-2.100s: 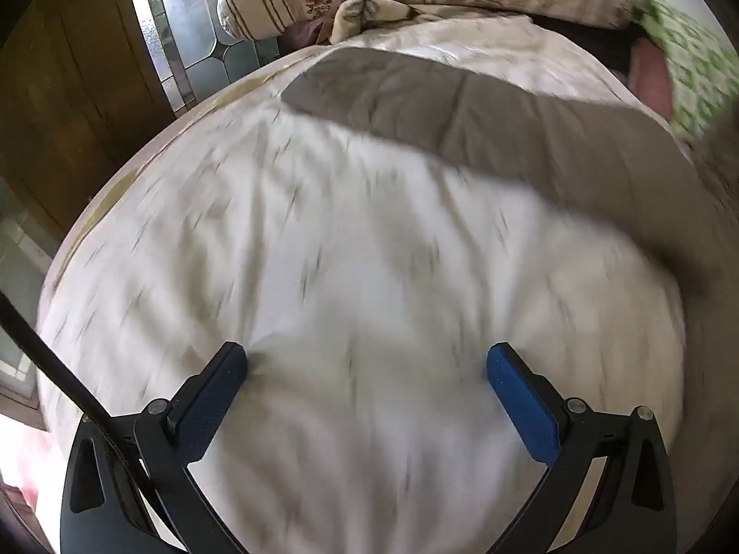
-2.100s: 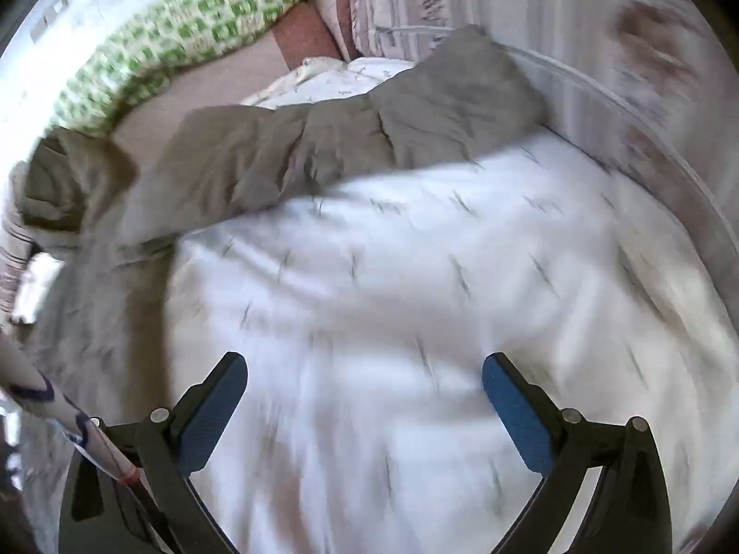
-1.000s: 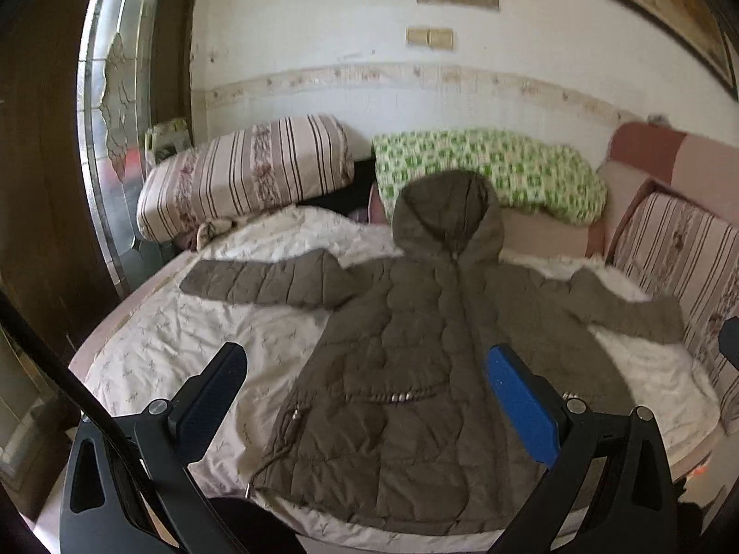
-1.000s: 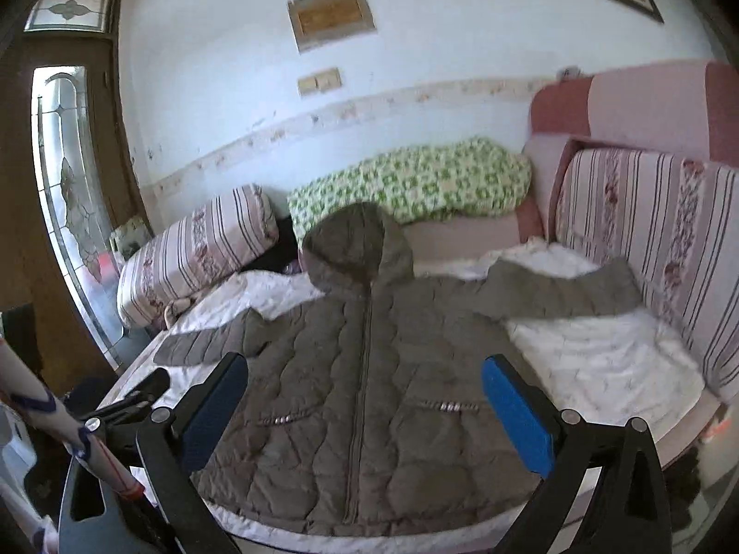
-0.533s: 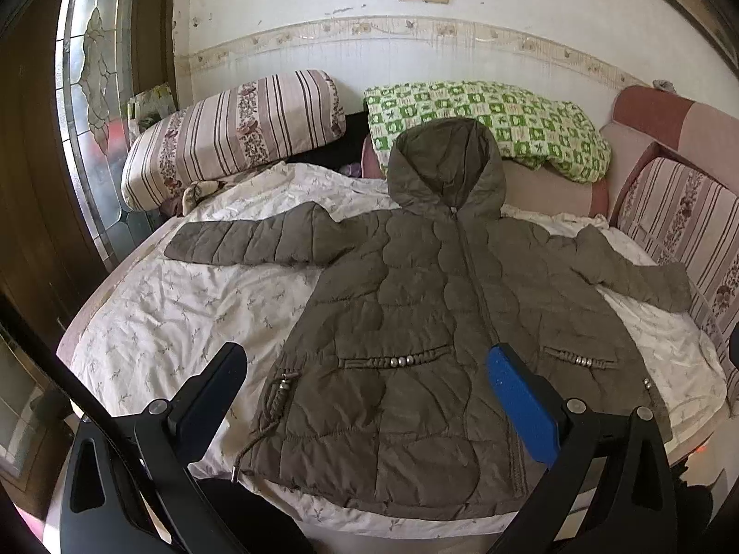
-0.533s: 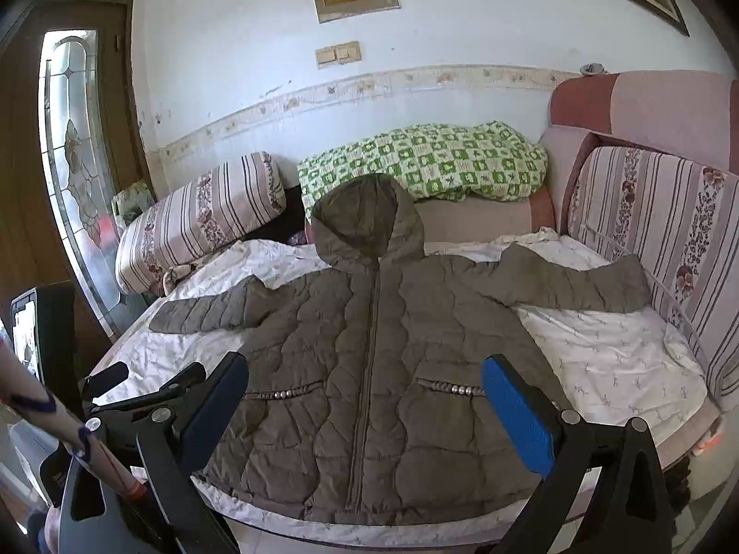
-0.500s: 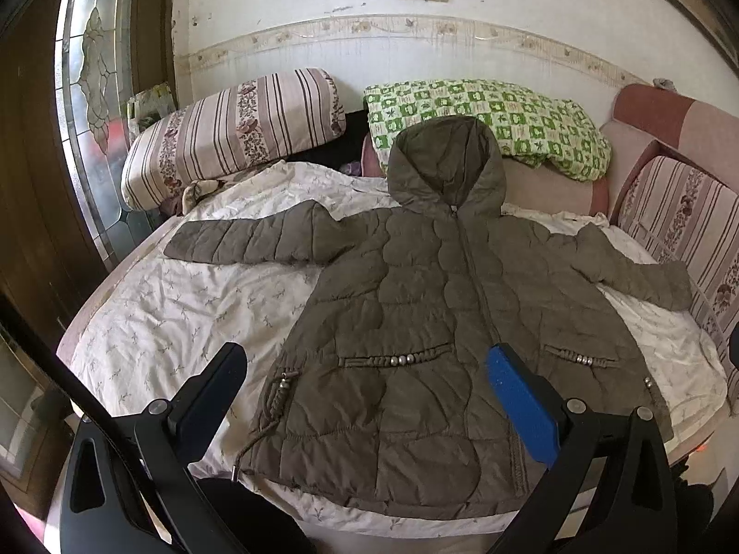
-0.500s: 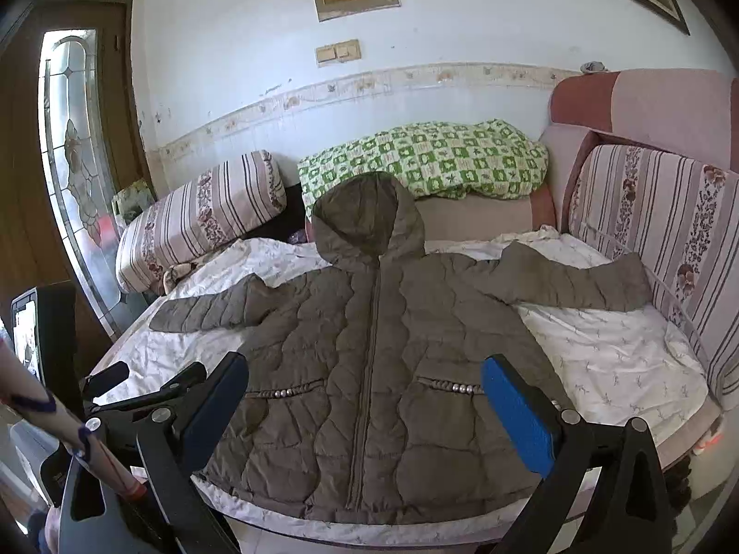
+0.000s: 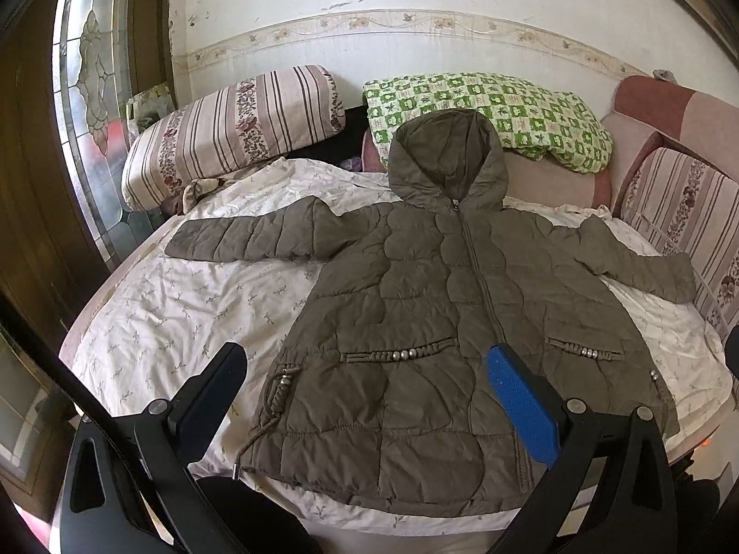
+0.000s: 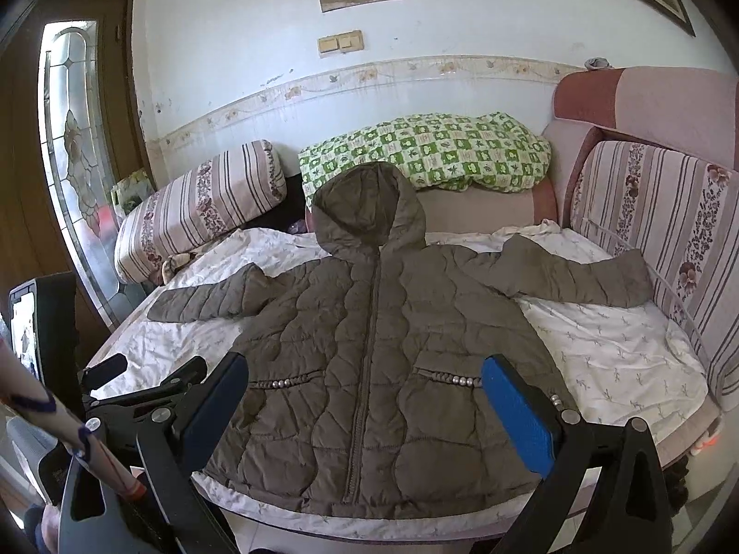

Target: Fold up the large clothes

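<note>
An olive-brown quilted hooded jacket (image 9: 429, 304) lies flat, front up and zipped, on a bed with a white patterned sheet (image 9: 184, 304). Both sleeves are spread out sideways and the hood points to the wall. It also shows in the right wrist view (image 10: 378, 351). My left gripper (image 9: 365, 378) is open and empty, held back above the jacket's hem near the bed's front edge. My right gripper (image 10: 365, 388) is open and empty, also held off the bed's front edge. The left gripper's fingers (image 10: 152, 392) show at the lower left of the right wrist view.
A striped bolster pillow (image 9: 231, 129) and a green checked pillow (image 9: 489, 111) lie at the head of the bed. A striped sofa cushion (image 10: 660, 226) lines the right side. A stained-glass door (image 9: 87, 92) stands left. A phone screen (image 10: 23, 328) is at the far left.
Both grippers pulled back from close over the sheet until the whole spread jacket came into view. In the last half second they barely moved. Both stayed open.
</note>
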`<state>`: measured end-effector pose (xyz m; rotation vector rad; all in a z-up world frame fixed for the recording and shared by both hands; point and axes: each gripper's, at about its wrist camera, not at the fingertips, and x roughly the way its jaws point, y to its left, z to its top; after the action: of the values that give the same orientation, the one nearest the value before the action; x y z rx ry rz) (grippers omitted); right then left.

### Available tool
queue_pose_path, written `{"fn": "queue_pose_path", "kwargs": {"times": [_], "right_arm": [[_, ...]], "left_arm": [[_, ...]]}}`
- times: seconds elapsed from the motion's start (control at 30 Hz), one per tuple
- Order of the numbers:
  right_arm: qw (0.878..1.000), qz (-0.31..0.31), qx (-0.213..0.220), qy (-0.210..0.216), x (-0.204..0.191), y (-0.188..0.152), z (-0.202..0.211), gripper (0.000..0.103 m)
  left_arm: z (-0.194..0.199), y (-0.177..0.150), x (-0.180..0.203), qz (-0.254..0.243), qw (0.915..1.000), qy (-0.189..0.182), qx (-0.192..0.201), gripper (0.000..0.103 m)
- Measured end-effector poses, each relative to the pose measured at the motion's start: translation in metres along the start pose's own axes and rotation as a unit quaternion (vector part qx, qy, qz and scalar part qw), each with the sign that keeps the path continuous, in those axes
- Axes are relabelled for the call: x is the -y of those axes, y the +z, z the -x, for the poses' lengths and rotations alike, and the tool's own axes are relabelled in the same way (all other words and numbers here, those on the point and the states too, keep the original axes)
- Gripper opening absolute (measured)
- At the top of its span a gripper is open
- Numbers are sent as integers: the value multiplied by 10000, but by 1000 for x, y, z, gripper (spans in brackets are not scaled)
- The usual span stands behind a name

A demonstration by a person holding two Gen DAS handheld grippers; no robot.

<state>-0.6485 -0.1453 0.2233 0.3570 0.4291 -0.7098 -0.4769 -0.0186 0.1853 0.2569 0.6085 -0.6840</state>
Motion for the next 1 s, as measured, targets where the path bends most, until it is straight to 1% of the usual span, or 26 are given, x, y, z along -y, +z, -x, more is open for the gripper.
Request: {"fn": "queue_pose_path", "kwargs": {"times": [0.23,0.7,0.9,1.0], "right_arm": [[10000,43,-53,-22,-5,1,-3,103],[10000,36,-50,-29,-4,0,-1,103],[10000,36,-18,24,-2,-1,3,103],[9999,-90,-15,72,6,-3,6,103]], "left_arm": [[-1,0,1,14,10000,3,-22,103],[0,2,0,-12,10000,12,-2,103],[8,2,1,-92,9999,87,50,103],[16,2,1,-107,9998,153,100,103]]}}
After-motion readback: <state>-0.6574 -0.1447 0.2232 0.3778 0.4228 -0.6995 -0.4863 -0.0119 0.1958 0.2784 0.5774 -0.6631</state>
